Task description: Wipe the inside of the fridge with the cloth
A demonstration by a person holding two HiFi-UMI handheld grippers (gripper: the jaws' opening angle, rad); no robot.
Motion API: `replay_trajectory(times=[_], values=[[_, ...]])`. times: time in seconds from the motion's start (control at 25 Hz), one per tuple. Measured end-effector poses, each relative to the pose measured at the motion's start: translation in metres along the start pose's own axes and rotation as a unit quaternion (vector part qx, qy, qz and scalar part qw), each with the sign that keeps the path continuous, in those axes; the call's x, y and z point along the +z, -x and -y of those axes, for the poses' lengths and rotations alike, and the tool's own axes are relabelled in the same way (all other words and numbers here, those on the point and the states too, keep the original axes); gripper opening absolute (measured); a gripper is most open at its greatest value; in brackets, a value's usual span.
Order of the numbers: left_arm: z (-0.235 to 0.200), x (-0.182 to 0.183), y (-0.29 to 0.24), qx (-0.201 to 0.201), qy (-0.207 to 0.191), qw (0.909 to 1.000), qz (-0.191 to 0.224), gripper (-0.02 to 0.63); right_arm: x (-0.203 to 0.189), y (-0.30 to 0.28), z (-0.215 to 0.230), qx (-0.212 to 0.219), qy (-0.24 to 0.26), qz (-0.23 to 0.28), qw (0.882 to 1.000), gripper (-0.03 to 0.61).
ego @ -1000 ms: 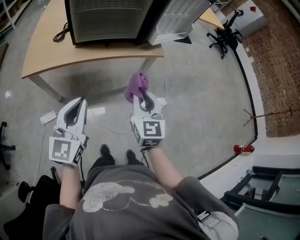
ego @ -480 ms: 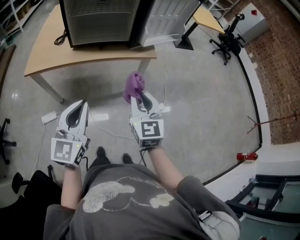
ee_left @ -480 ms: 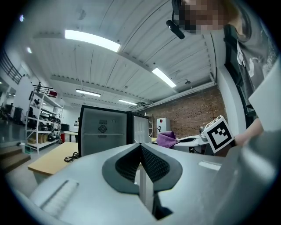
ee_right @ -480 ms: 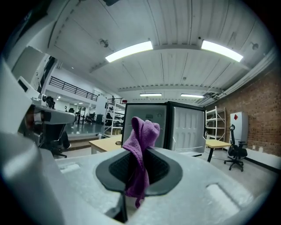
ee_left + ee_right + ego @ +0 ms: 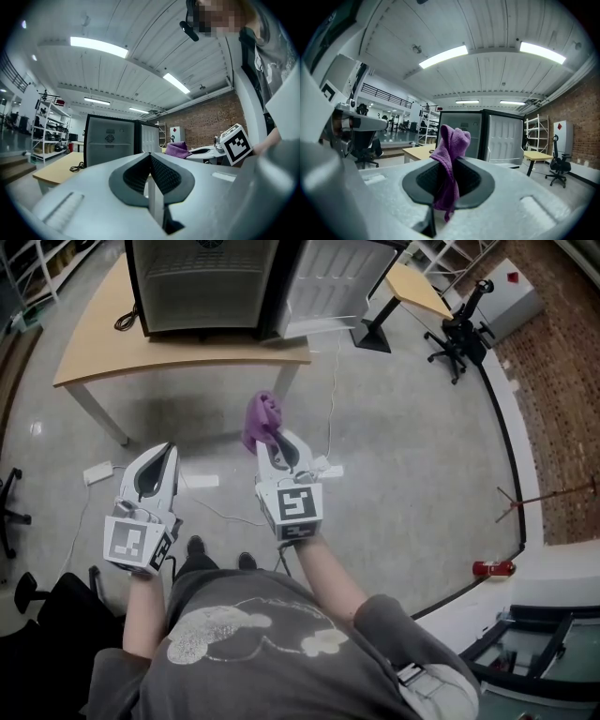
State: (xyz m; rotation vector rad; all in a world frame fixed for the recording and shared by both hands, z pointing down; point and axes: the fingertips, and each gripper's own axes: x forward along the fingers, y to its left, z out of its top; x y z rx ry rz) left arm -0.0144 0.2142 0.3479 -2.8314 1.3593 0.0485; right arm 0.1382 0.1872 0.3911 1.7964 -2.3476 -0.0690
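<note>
Your cloth point(image 5: 451, 150) is soft, napped purple fabric, matt. Your right gripper point(image 5: 270, 435) is pale, grainy matt plastic, its fingers point(image 5: 472, 180) lined with dark, finely ribbed rubbery pads. The tabletop point(image 5: 94, 348) looks like smooth light wood; the floor point(image 5: 403, 456) is grey and faintly glossy.

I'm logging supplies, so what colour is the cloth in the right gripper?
Purple. The cloth shows best in the right gripper view.

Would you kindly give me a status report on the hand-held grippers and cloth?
Right hand-held gripper shut on cloth. Left hand-held gripper shut, empty. Fridge open on table, not reached; cable on floor between.
</note>
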Motion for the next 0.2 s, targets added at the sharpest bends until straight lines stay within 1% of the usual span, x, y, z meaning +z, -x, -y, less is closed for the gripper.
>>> replay_trajectory(times=[0.2], values=[[0.0118, 0.0022, -0.0009, -0.004, 0.003, 0.9999, 0.009, 0.017, -0.0010, 0.0043, -0.0044, 0.020, 0.003, 0.005, 1.000, 0.037]])
